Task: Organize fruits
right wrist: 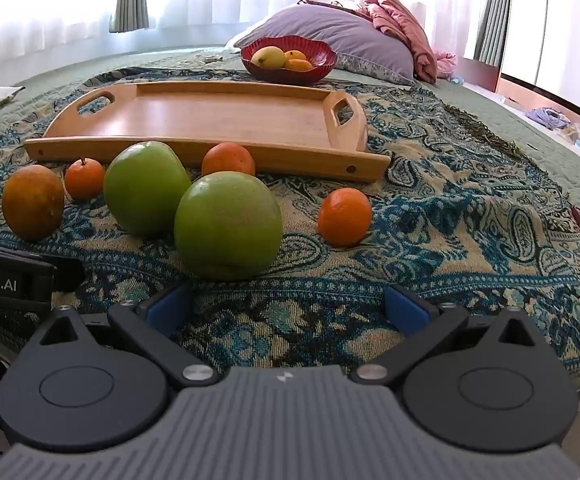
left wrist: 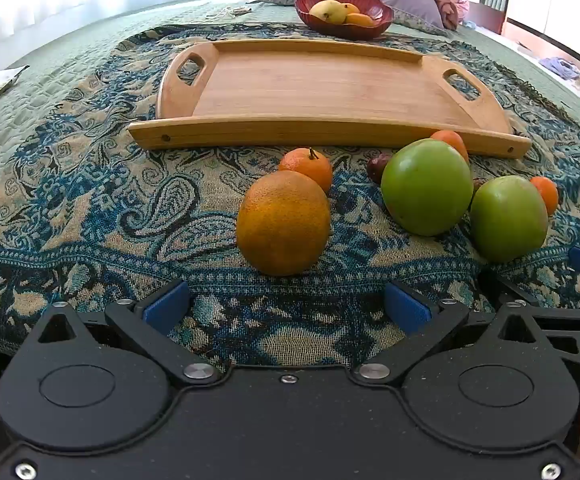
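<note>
Two claws face a patterned blanket (left wrist: 89, 208) spread on a bed, with the wooden tray (left wrist: 314, 92) lying crosswise beyond the loose fruit, its long axis running left to right and its near rail toward both cameras. Behind the tray sits a red bowl (left wrist: 384, 16) that already holds yellow and orange fruit. Between the tray and the claws lie two green apples, one large orange and three small tangerines. The left claw (left wrist: 285, 308) stands fully spread and empty, and the large orange (left wrist: 283, 222) lies straight ahead of it, centred on the gap between the blue pads and just beyond their tips. The right claw (right wrist: 285, 308) is likewise fully spread and empty, and the nearer green apple (right wrist: 227, 226) lies straight ahead of it, slightly left of centre, with the second green apple (right wrist: 145, 188) behind and to the left. Judged from this layout, each hand is nearest to its own fruit: the left to the orange, the right to the apple. A small tangerine (right wrist: 344, 217) sits to the right of the nearer apple, apart from it. Another tangerine (left wrist: 308, 168) rests just behind the large orange, so a forward reach may nudge it.
</note>
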`<state>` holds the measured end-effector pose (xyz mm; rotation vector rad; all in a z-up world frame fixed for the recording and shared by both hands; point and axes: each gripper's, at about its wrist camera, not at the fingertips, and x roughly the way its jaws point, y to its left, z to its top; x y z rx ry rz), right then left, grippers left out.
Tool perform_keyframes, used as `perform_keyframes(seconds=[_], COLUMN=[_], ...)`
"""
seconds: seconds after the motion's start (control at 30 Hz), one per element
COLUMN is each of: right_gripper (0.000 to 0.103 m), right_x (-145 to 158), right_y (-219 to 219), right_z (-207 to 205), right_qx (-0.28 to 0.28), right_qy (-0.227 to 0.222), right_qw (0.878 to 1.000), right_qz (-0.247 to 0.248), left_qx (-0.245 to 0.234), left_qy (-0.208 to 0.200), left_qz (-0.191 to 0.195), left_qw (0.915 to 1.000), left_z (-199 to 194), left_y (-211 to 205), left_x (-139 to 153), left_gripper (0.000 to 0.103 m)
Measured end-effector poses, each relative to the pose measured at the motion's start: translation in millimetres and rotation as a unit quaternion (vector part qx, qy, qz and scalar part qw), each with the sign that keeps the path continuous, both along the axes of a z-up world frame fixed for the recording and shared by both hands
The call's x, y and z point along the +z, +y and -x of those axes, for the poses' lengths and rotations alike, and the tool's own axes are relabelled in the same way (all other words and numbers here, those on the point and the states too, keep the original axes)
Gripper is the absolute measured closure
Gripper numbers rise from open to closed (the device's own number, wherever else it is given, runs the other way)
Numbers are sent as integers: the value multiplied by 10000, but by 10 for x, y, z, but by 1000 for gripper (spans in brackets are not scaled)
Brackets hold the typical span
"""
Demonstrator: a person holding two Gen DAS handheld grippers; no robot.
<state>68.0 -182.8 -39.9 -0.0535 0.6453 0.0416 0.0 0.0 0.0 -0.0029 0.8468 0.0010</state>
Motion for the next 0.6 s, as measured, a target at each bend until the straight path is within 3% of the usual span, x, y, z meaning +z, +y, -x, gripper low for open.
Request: perform_keyframes(seconds=[0.6], right_gripper=[0], right_x=[3], right_y=[-5], right_z=[-12], right_qx=[25], right_qy=[-21], right_qw=[10000], right_qz=[22], left_qx=[1], left_qy=[-20], left_qz=[-10], left_qw=[10000], left_z=[1], left_y=[0], left_x=[0], left_gripper=[0])
